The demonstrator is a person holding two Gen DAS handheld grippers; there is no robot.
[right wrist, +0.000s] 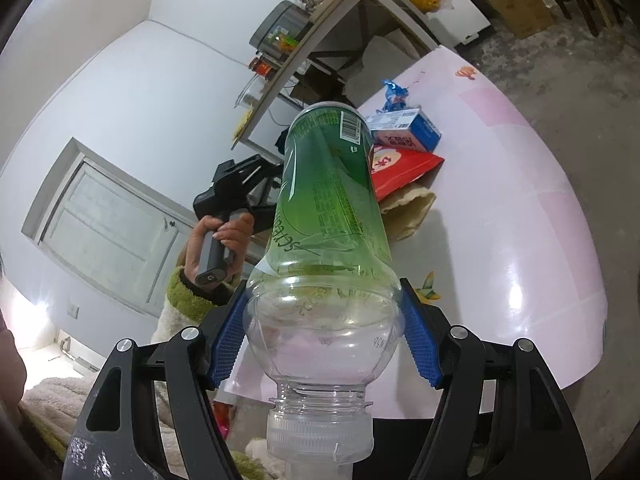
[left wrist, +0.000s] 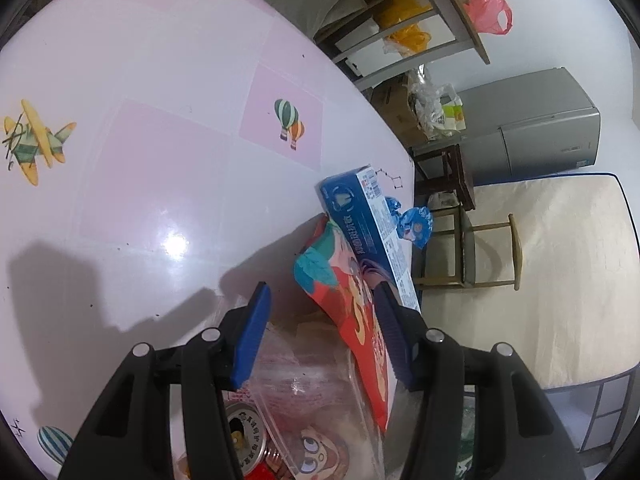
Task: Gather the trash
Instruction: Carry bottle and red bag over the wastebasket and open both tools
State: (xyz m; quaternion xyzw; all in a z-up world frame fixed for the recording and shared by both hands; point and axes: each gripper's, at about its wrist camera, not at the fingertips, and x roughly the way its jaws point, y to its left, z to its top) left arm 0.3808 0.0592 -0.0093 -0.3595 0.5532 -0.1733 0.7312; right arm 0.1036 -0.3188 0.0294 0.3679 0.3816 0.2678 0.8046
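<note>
A trash pile lies at the edge of the pink table (left wrist: 140, 200): a blue carton (left wrist: 368, 232), a red snack bag (left wrist: 348, 304), a blue candy wrapper (left wrist: 416, 226), a clear printed wrapper (left wrist: 304, 392) and a can (left wrist: 242, 434). My left gripper (left wrist: 323, 292) hangs over the pile, open, with the red bag and clear wrapper between its blue pads. My right gripper (right wrist: 324, 332) is shut on the clear shoulder of a green-labelled plastic bottle (right wrist: 328, 192), cap towards the camera. Behind the bottle a hand (right wrist: 224, 236) holds the left gripper (right wrist: 240, 184), its fingers hidden.
The same pile shows in the right wrist view: blue carton (right wrist: 404, 126), red bag (right wrist: 400, 172), a beige paper bag (right wrist: 408, 208). Beyond the table edge stand a wooden chair (left wrist: 468, 252), a grey fridge (left wrist: 540, 128), a mattress (left wrist: 560, 280) and a shelf (left wrist: 460, 12) with plastic bags.
</note>
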